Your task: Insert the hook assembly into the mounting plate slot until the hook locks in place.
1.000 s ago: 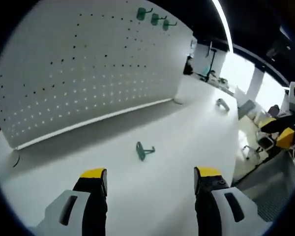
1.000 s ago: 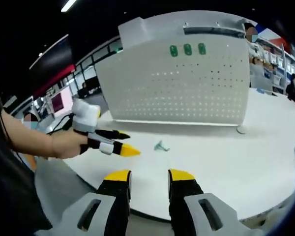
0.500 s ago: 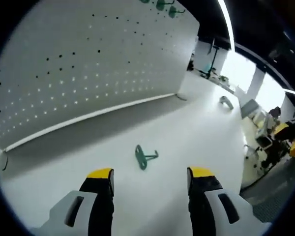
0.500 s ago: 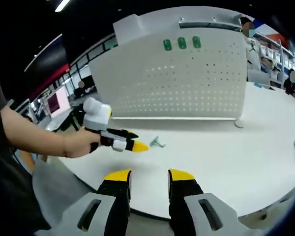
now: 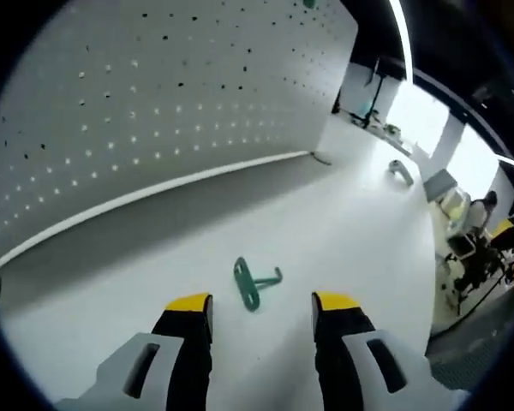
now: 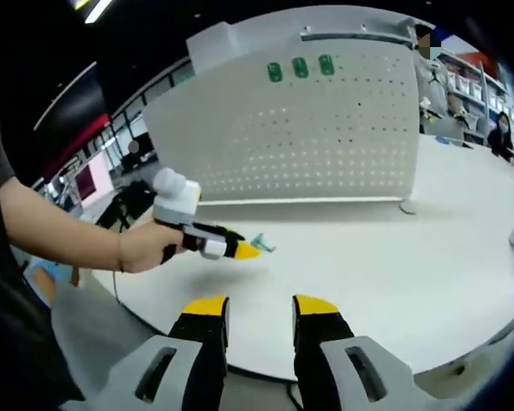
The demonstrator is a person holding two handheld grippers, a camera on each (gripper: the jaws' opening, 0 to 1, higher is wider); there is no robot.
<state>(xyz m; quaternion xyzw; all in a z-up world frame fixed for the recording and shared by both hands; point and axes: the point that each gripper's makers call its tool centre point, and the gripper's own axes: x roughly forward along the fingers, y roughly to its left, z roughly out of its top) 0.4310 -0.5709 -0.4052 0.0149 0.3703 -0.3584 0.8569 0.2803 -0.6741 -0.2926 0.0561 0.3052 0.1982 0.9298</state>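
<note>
The green hook lies flat at twelve o'clock between the wide left gripper; light, stiff, probably slippery—grip its shank. The right gripper is narrowly parted, empty.

A broad white desk with a rounded edge carries an upright white perforated panel. A long ceiling light strip glows against the dark ceiling, and bright windows stand beyond. A red wall band runs behind, above grey floor.
</note>
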